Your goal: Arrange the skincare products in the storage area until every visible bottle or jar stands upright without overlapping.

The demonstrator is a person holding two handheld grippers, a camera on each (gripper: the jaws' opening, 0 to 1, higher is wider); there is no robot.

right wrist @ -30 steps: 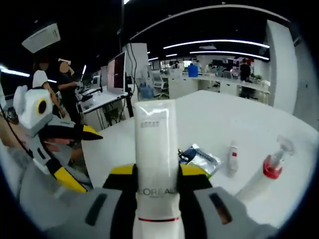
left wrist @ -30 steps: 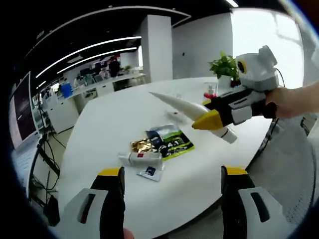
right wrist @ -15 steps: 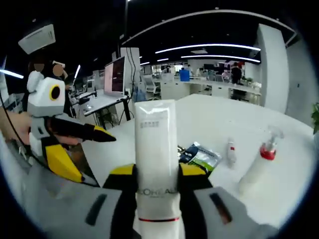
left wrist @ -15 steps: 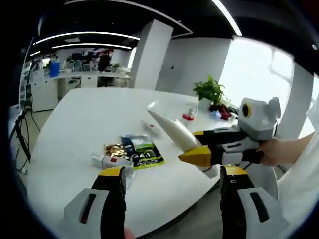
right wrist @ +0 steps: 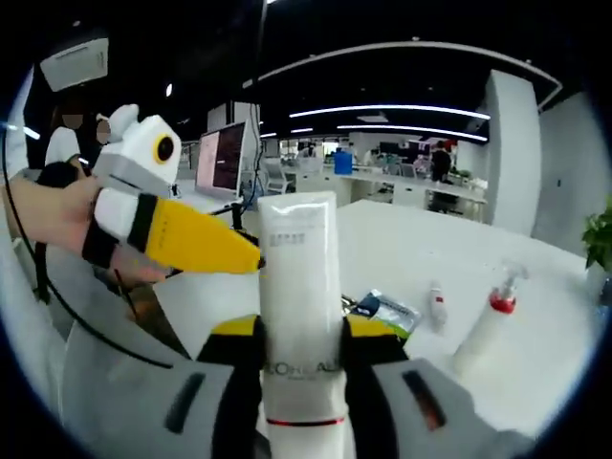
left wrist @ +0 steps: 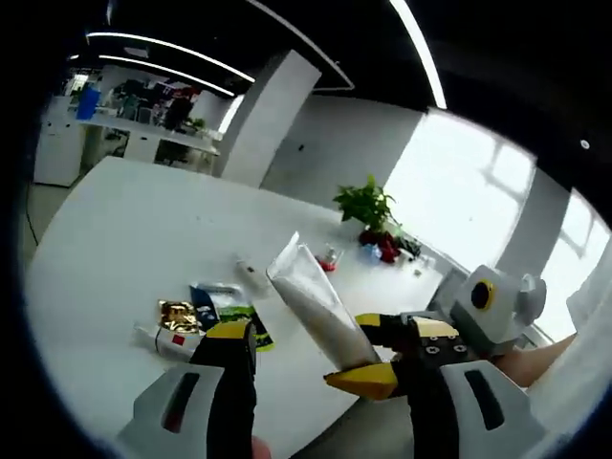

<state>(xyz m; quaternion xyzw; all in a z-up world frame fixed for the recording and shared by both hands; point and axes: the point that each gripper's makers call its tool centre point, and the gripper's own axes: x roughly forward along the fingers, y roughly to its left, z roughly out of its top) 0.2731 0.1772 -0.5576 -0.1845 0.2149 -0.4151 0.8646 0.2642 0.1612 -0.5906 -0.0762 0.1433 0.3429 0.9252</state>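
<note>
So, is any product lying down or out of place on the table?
Yes. A small white tube lies flat beside loose sachets, and a spray bottle looks to be leaning. The large white tube is off the table, clamped in the right gripper.

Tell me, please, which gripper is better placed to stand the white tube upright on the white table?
Right. The right gripper is shut on the white L'Oreal tube, while the left gripper is open, its yellow tip merely beside the tube above the white table.

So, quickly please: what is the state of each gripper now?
Left gripper: open, holding nothing.
Right gripper: shut on the white tube.
</note>
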